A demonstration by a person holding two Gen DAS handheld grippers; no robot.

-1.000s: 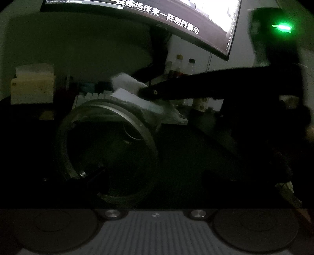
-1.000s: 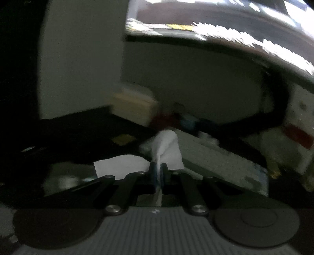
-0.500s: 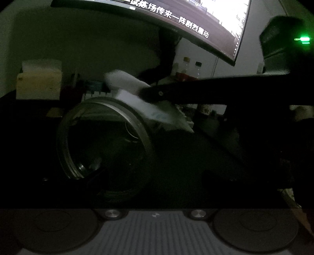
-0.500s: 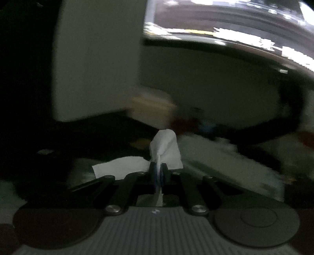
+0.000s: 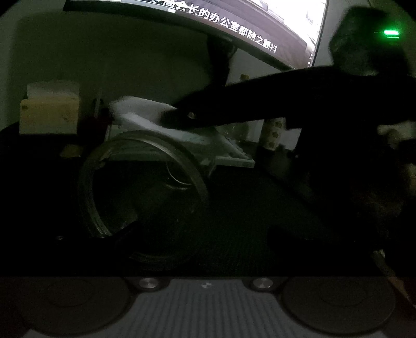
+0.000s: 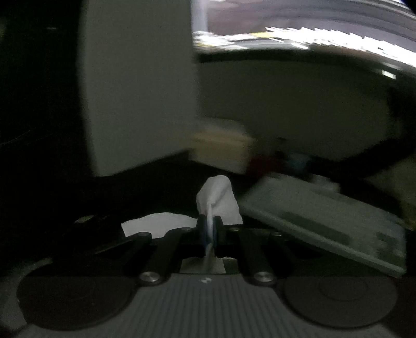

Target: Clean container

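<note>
Closest to the right wrist camera, the right gripper [image 6: 209, 230] has its jaws pinched tight on a white tissue [image 6: 218, 199], which bunches up past the fingertips and spreads flat to the left below them. From the left wrist camera the same gripper [image 5: 179, 118] reaches in from the right as a dark arm, its tip with the tissue [image 5: 140, 114] sitting just above the far rim of the container [image 5: 145, 187]. The container is a clear glass jar lying tipped with its wide round mouth facing the camera, low in front of the left gripper; that gripper's fingers are lost in the dark lower frame, so I cannot tell whether they are spread or clamped on the jar. The jar sits over a dark desk surface [image 5: 247, 208]. Just behind it lies a pale keyboard [image 6: 325, 223], slanting across the desk. Farther back stands a cream-coloured box [image 5: 49, 114] to the left, small bottles [image 5: 273, 132] near the right, and a curved monitor [image 5: 234, 23] with lit text overhead against a pale wall [image 5: 117, 59].
</note>
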